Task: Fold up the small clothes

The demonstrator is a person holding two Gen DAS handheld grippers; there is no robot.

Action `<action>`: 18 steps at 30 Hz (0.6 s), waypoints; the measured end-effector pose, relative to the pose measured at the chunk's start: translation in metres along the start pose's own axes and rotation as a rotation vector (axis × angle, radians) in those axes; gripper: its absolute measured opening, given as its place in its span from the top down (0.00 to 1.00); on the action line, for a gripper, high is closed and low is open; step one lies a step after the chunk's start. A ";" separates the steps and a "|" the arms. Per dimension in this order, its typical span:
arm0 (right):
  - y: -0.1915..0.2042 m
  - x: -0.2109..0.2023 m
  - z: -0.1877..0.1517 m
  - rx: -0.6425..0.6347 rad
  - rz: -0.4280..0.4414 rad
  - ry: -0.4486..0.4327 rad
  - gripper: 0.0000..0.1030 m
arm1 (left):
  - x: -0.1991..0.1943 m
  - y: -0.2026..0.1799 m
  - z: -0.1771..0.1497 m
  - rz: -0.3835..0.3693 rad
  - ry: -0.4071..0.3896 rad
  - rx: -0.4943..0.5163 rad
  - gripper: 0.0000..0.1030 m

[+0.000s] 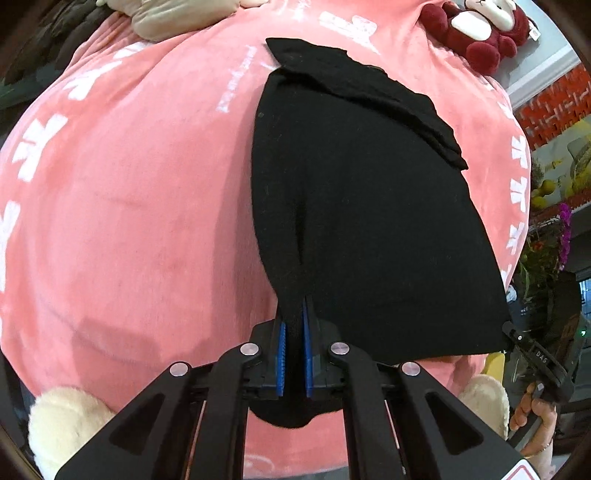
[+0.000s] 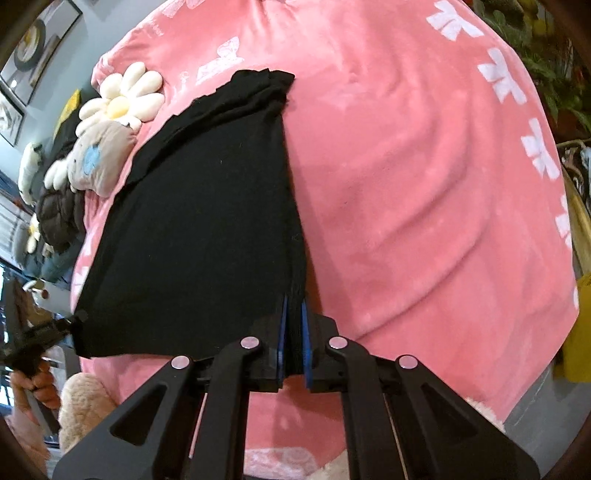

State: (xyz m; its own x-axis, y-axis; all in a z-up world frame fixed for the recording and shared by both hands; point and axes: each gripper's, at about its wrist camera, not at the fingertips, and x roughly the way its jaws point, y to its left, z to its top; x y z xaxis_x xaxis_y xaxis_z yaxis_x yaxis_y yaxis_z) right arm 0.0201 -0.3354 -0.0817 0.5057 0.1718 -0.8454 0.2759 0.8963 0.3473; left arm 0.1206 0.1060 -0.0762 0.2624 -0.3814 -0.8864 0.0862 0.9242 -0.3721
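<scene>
We see a black cloth (image 1: 369,221) lying over a big pink blanket (image 1: 129,203). Our left gripper (image 1: 294,325) pinches one near corner of the black cloth tight between its blue pads (image 1: 282,343). Our right gripper (image 2: 294,325) pinches the other near corner the same way. The near edge of the black cloth hangs stretched between the two grippers, and its far end lies bunched on the pink blanket. A red plush toy (image 1: 480,33) sits past the far end of the black cloth, and a flower pillow (image 2: 122,99) lies beside it.
</scene>
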 end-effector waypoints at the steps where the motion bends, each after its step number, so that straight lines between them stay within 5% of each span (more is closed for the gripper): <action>1: 0.002 -0.003 -0.002 -0.011 0.000 0.006 0.95 | -0.002 -0.002 -0.004 -0.001 0.002 0.010 0.95; 13: 0.016 0.013 -0.024 -0.143 -0.116 0.093 0.90 | 0.008 -0.015 -0.039 0.203 0.049 0.123 0.92; 18: 0.019 0.011 -0.024 -0.167 -0.147 0.077 0.86 | 0.016 -0.021 -0.045 0.230 0.066 0.103 0.70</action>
State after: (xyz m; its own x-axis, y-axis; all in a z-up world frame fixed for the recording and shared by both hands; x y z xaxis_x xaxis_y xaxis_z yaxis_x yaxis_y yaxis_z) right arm 0.0114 -0.3062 -0.0943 0.4041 0.0594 -0.9128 0.2000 0.9680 0.1516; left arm 0.0795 0.0797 -0.0954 0.2239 -0.1582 -0.9617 0.1295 0.9828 -0.1315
